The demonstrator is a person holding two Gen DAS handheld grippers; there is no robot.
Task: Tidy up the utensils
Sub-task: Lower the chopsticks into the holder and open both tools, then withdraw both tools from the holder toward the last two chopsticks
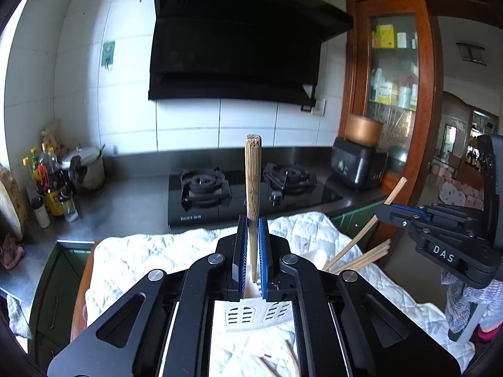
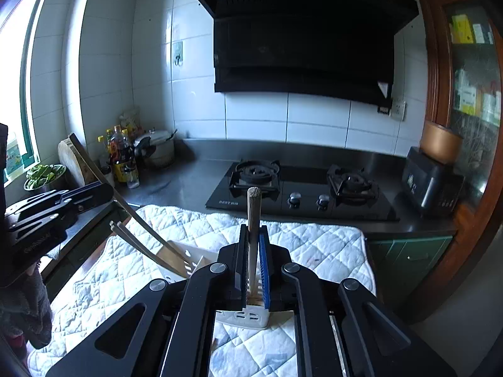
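My left gripper (image 1: 252, 245) is shut on a bamboo chopstick (image 1: 253, 188) that stands upright above a white slotted utensil holder (image 1: 254, 312). My right gripper (image 2: 253, 254) is shut on a darker chopstick (image 2: 253, 216), its lower end over the same white holder (image 2: 248, 317). Several chopsticks (image 2: 144, 238) lean in the holder's other compartment. In the left wrist view the right gripper (image 1: 393, 212) grips a slanted chopstick (image 1: 361, 235); in the right wrist view the left gripper (image 2: 103, 190) grips one too. Loose chopsticks (image 1: 283, 361) lie on the cloth.
A white quilted cloth (image 2: 314, 245) covers the table. Behind it is a steel counter with a black gas hob (image 2: 301, 188), a range hood (image 2: 301, 37), sauce bottles (image 2: 122, 157), a pot (image 2: 157, 147), a black appliance (image 2: 430, 182) and a wooden cabinet (image 1: 393, 78).
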